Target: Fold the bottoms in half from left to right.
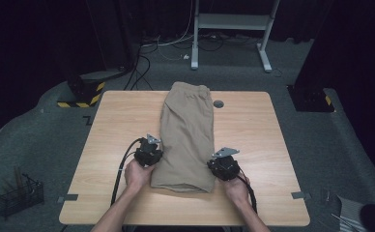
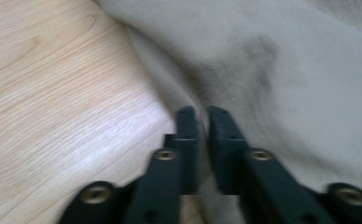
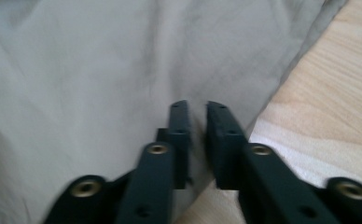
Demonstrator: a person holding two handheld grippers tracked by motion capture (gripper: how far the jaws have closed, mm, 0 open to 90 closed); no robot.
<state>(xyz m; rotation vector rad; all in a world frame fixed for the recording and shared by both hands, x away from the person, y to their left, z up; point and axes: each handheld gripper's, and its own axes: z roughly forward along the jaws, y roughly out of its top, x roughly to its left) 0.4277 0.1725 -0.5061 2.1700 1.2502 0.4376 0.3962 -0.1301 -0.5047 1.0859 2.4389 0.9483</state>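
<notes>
Khaki shorts (image 1: 187, 135), folded lengthwise into a narrow strip, are laid along the middle of the wooden table (image 1: 113, 125), waistband at the far edge. Fabric is lightly creased. Left gripper (image 1: 149, 153) is pinched on the near left edge, right gripper (image 1: 223, 164) on the near right edge.
</notes>
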